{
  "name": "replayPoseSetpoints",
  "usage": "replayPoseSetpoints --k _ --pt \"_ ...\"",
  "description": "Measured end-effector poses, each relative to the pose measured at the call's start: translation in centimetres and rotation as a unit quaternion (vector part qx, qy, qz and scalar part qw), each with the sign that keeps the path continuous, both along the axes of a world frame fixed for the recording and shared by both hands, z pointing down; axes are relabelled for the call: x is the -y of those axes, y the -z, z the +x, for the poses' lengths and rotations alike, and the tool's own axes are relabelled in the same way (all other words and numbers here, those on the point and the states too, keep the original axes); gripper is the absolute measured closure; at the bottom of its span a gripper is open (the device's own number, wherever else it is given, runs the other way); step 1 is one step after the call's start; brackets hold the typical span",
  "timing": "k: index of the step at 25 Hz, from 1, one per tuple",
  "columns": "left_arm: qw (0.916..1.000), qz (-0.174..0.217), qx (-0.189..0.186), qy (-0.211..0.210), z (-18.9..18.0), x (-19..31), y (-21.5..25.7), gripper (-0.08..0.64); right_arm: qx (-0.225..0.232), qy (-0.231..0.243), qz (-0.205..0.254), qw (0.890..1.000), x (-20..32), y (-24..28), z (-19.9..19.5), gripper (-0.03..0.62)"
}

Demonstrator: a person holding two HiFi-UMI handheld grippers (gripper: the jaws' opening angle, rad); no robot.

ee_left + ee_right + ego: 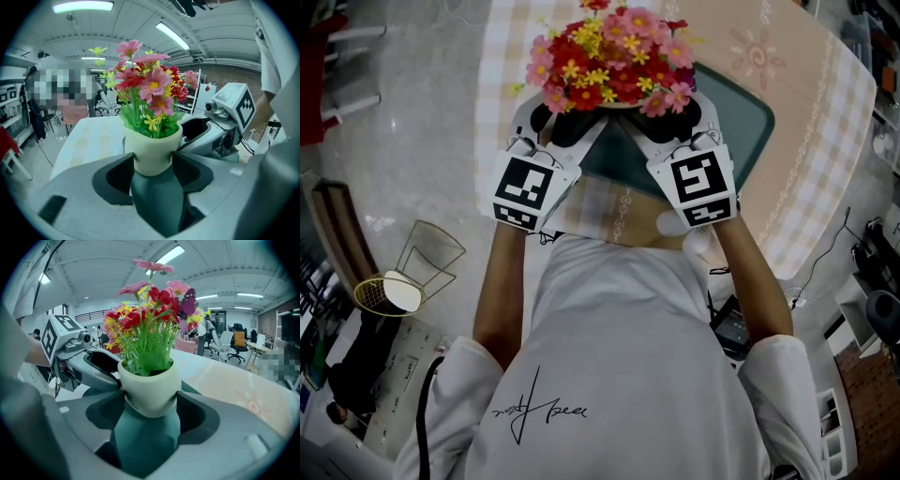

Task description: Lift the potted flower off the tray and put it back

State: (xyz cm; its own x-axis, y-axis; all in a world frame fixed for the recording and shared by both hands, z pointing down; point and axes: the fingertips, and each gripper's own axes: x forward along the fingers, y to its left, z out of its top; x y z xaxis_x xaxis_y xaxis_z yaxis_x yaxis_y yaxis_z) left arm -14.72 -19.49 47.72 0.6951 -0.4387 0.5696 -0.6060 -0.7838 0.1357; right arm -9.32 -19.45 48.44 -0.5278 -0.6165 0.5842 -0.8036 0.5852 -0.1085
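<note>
Item: potted flower (609, 61), a cream round pot carrying red, pink and yellow blossoms on green stems, placed at upper centre of the head view over the near edge of a dark teal rectangular tray (745, 117); whether the pot base rests on the tray or hangs just above it cannot be told. Support: table with pale checked and peach cloth (811, 103), filling the upper part of that view. Left gripper (153, 162), grey two-jaw tongs with dark pads: jaws spread wide, one pad pressed to each side of the potted flower (152, 150) at lower centre of the left gripper view, pot upright between them. Right gripper (151, 402), same make: jaws likewise wide and clamped on the potted flower (150, 390) from the opposite side, pads touching its lower wall. Both grippers converge under the blossoms in the head view, their black-and-white marker cubes (525, 192) left and right of centre. Teal tray surface shows beneath the pot in both gripper views
</note>
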Motion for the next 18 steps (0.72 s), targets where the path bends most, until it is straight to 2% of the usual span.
replayPoseSetpoints --k 5,9,18 --pt "1.0 0.004 0.005 0.005 0.0 -0.1 0.1 0.315 0.002 -0.005 -0.011 1.0 -0.3 0.1 0.1 0.25" --pt "0.9998 -0.001 -0.007 0.018 0.0 -0.4 0.6 0.333 0.001 -0.001 -0.025 1.0 -1.2 -0.1 0.2 0.253" --pt "0.9998 0.008 -0.001 0.019 0.2 -1.6 1.3 0.347 0.02 -0.002 -0.016 1.0 -2.0 1.7 0.3 0.284"
